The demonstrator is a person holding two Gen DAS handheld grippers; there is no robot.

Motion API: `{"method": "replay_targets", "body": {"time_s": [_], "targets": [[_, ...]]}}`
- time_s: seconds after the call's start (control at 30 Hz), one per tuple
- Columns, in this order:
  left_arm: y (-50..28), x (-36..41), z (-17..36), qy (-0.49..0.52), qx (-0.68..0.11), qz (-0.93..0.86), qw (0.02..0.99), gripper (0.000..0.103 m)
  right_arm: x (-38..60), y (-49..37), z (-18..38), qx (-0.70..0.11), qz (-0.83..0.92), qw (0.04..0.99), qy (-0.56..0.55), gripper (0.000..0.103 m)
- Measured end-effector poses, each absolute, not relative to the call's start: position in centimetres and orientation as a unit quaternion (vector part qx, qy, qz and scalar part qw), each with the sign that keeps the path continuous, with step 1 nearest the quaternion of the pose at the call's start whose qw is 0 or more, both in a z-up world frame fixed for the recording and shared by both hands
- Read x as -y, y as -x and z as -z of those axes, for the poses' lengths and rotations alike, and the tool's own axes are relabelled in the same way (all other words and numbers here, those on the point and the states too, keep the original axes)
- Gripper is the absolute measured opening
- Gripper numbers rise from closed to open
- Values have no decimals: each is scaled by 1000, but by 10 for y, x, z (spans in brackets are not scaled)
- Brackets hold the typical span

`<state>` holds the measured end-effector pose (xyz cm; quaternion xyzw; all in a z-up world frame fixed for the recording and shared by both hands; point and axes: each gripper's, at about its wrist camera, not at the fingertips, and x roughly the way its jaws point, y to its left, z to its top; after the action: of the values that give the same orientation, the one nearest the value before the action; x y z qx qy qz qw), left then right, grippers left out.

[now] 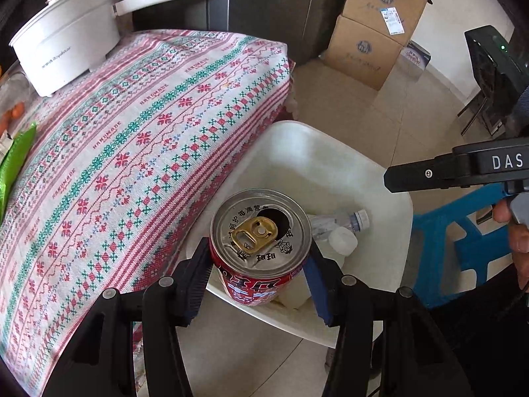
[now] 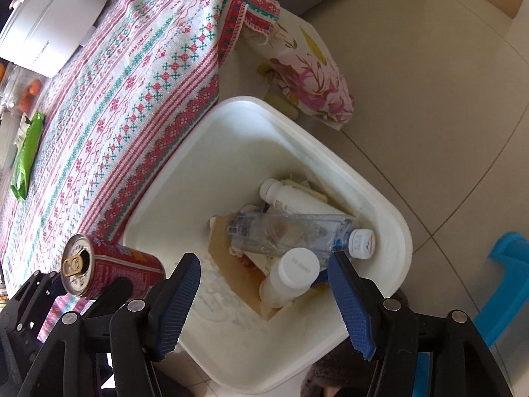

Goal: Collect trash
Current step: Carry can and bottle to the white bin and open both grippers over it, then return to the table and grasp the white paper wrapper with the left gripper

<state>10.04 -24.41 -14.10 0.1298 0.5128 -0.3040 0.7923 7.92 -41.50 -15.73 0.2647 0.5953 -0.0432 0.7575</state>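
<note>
My left gripper (image 1: 258, 274) is shut on a red drink can (image 1: 261, 248) with a gold pull tab, held over the near rim of the white trash bin (image 1: 390, 178) beside the table. The can also shows in the right wrist view (image 2: 105, 269), at the bin's left edge. My right gripper (image 2: 264, 294) is open and empty above the bin (image 2: 393, 218). Inside the bin lie a clear plastic bottle (image 2: 291, 231), two white bottles (image 2: 297, 274) and brown paper. A green wrapper (image 2: 28, 155) lies on the table.
The table has a patterned red and green cloth (image 1: 132, 139) with a white pot (image 1: 66, 43) at its far end. Cardboard boxes (image 1: 373, 33) stand on the floor behind. A blue stool (image 2: 509, 287) stands right of the bin. A floral cloth (image 2: 307, 79) hangs beyond it.
</note>
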Motion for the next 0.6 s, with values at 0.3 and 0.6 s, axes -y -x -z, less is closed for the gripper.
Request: {"method": "replay_targets", "body": {"time_s": [0.3,0.6], "targets": [[-102,235,127,-127,-501,297,803,70,415,-77,150,-585,45,765,-265,70],[-108,188,105,-109,-495,257,822,76,405,-78,140,-577,47,778,-244,71]]}}
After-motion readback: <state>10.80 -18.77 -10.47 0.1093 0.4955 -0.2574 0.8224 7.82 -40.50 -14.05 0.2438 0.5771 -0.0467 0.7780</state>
